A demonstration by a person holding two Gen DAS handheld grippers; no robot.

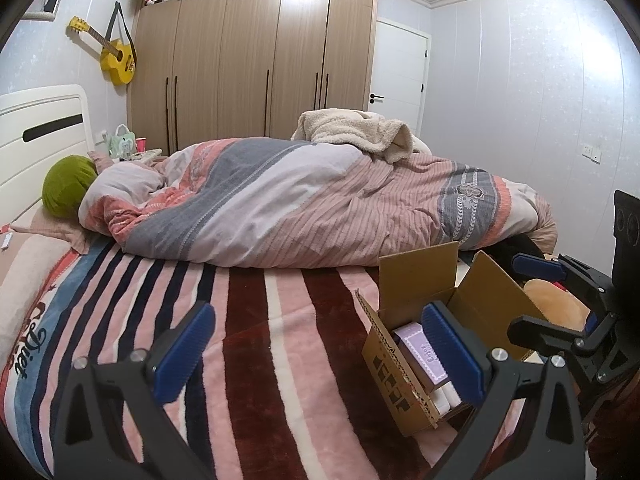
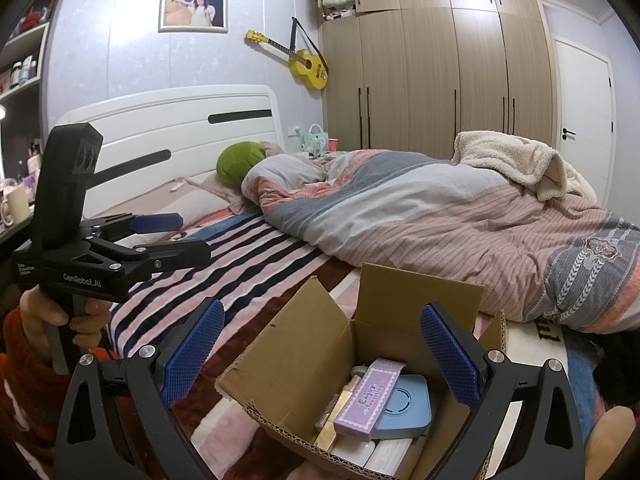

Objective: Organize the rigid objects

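Left tongs [image 1: 320, 354] at lower centre of the left view, pads wide apart, empty, over the striped blanket [image 1: 256, 320]. One cardboard box [image 1: 404, 396] at lower right there, flaps up, contents half hidden behind a pad: only a purple case [image 1: 422, 354] readable. Right tongs [image 2: 322, 354] at lower centre of the right view, likewise spread and empty, above the same box. Shown only here: a blue-grey case [image 2: 408, 406] under the purple one, plus pale items, cut off, count unclear.
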